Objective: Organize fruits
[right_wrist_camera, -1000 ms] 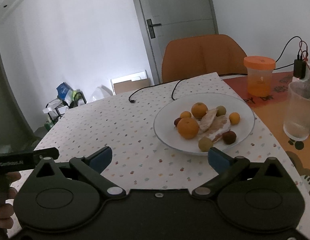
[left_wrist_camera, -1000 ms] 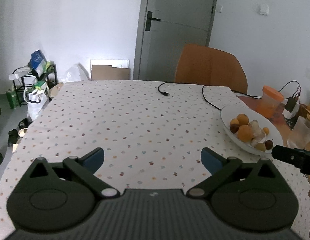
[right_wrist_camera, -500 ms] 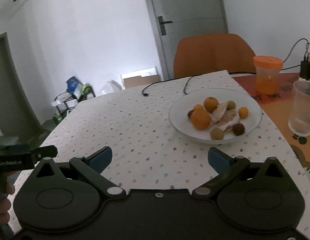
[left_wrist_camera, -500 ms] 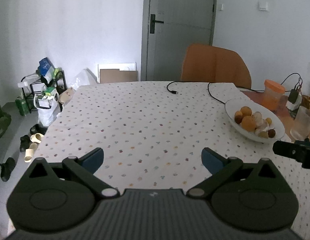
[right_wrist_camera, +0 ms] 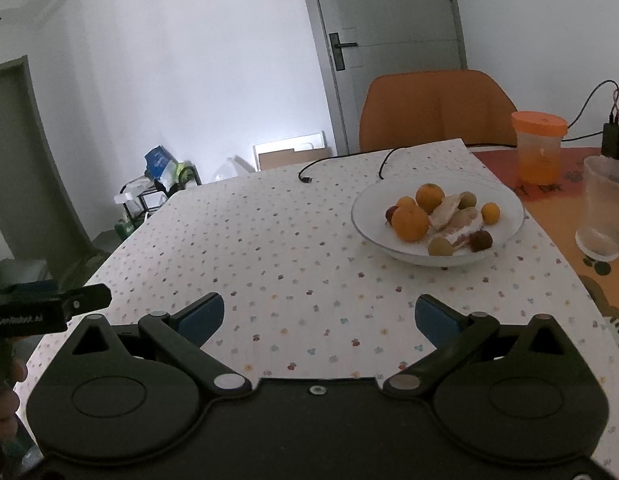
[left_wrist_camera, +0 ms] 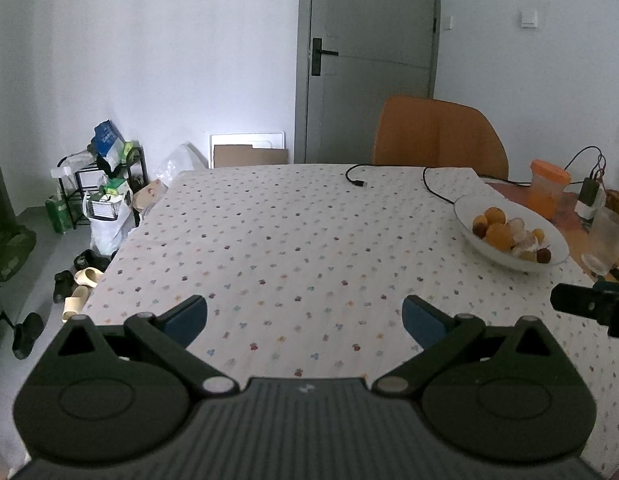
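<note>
Dim white-walled room: grey door (left_wrist_camera: 367, 60), orange chair (left_wrist_camera: 437, 136), cluttered rack (left_wrist_camera: 105, 176) beside table.

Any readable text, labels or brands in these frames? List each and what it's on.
"GenRobot.AI": white lettering on the black body of the left tool, seen in the right wrist view; slightly soft.
Dark lettering on the orange mat beside the orange-lidded cup: too distorted to read.
Print on the blue bag on the rack: too small to read.
Nothing else legible.
</note>
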The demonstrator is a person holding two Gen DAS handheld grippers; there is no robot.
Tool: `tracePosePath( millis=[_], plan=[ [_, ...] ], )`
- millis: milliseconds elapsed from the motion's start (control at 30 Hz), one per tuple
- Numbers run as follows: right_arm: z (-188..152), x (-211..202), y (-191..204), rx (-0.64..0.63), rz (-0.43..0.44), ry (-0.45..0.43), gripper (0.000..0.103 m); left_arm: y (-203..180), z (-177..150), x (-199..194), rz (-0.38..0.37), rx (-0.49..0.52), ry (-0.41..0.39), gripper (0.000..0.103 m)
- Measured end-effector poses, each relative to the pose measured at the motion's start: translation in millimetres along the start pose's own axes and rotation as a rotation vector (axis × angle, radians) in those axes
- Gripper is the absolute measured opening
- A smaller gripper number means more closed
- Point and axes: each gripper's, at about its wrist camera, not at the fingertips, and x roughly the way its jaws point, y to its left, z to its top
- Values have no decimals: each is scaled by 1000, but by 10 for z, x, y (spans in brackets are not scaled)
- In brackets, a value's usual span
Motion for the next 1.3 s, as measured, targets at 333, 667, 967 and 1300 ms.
tracePosePath(
  millis=[333, 667, 967, 1300],
  plan=[
    [-90, 50, -65, 32, -45, -5, 103, 74, -86, 8, 3, -8, 12, 103],
    [-59, -20, -114, 38, -59, -18, 103, 70, -75, -18, -2, -6, 8, 103],
    [-22, -66, -67, 15, -52, -30, 103, 73, -55, -64, -2, -9, -6, 103],
    [-13, -75, -39, 5, -50, -32, 103, 96, -57, -70, 0, -13, -7, 103]
  ],
)
